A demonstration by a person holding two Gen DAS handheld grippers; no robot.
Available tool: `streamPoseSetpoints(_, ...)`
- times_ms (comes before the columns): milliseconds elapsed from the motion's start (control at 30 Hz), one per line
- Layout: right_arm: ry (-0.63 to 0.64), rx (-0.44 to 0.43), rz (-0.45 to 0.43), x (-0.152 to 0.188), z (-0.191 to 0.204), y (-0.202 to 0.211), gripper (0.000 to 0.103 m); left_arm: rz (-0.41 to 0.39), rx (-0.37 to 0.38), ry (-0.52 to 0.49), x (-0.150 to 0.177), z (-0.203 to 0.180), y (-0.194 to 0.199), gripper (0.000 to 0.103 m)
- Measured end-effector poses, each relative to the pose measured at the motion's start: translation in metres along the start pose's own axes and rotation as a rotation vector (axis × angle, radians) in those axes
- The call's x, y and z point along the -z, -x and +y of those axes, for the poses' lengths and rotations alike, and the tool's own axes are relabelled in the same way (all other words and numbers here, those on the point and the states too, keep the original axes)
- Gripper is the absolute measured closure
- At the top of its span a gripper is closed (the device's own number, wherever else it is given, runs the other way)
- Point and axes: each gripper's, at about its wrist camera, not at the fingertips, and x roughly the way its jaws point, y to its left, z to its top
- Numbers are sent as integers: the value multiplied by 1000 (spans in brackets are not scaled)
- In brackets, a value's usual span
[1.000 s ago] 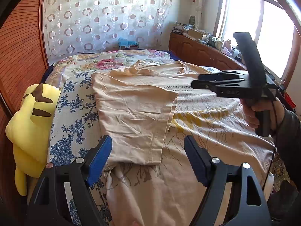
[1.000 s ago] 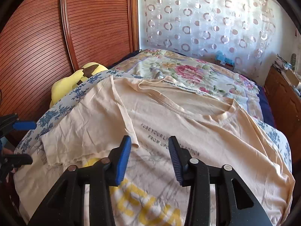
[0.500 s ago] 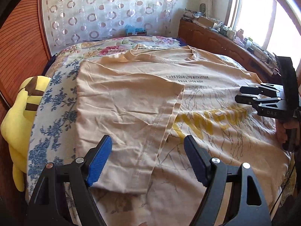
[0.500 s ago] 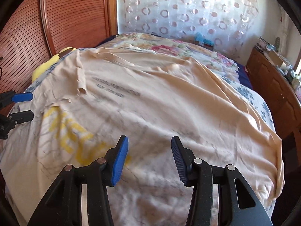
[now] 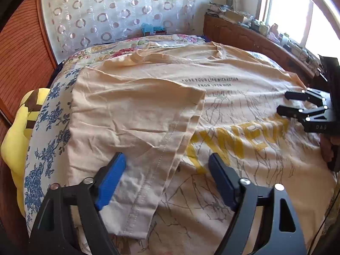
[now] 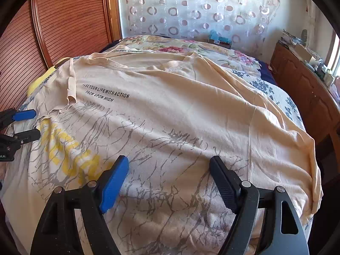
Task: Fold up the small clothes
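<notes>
Pale peach cotton T-shirt (image 5: 244, 80) with yellow print lying spread across floral bed (image 5: 48, 127), left side folded inward. Left hand-held gripper (image 5: 165, 176) and right hand-held gripper (image 6: 170, 182) hovering at frame bottom, jaws just opening wide, gripping nothing.

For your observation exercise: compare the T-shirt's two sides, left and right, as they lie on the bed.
The left side is folded in over the print, its hem running diagonally; the right side lies unfolded, spread towards the bed's edge. Both are the same peach cloth, wrinkled, and neither is gripped.
</notes>
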Motion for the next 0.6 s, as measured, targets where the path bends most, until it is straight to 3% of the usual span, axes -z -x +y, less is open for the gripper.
streamPoseSetpoints(267, -30, -2, -59, 13, -24, 23, 22, 7, 0, -19, 0, -6, -2, 10)
streamPoseSetpoints(433, -101, 109, -87, 41, -82, 54, 22, 7, 0, -19, 1, -6, -1, 10)
streamPoseSetpoints(600, -263, 175, -93, 72, -158, 77, 22, 9, -1, -18, 0, -6, -2, 9)
